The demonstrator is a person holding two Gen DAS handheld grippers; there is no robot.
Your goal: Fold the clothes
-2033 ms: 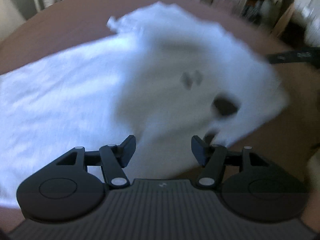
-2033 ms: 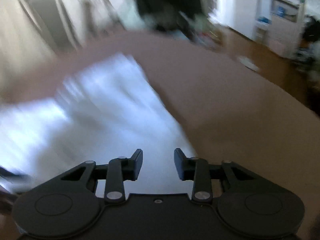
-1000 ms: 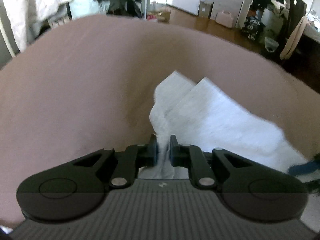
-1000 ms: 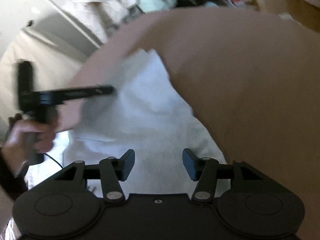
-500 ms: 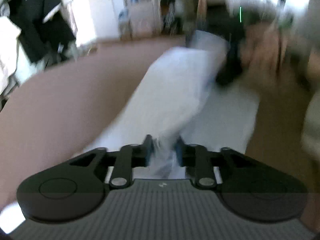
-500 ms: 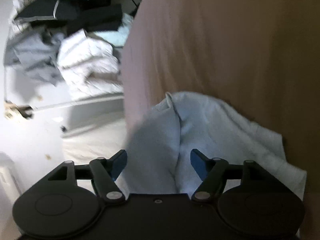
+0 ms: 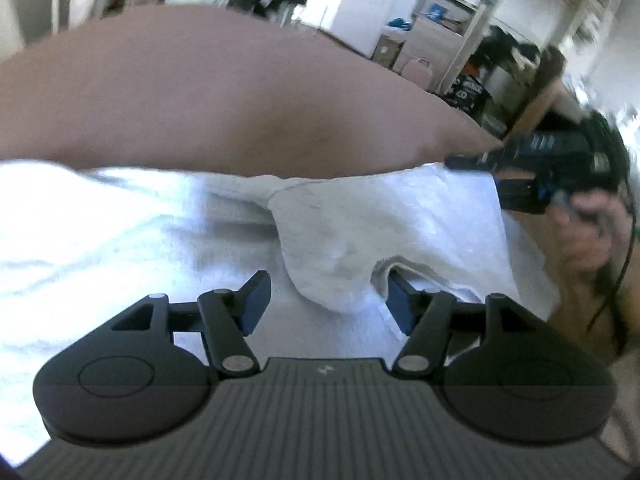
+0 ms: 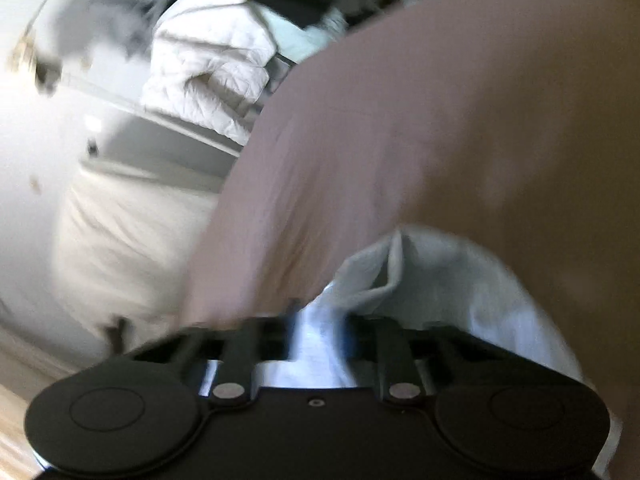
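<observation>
Left gripper [image 7: 328, 300] spread wide over white garment [image 7: 340, 236], nothing held. Right gripper [image 8: 320, 336] blurred, pinching garment fold.

my left gripper [image 7: 327, 298] is spread wide, its two fingers [image 7: 253, 300] well apart with nothing pinched between them, pointing forward and slightly down. my right gripper [image 8: 318, 334] is blurred in its own view; its jaws are drawn in close with a bunch of white cloth [image 8: 432, 280] between them, though i cannot tell how tightly they grip. in the left view my right hand [image 7: 588, 232] is wrapped around that tool's handle, off to the right side.
</observation>
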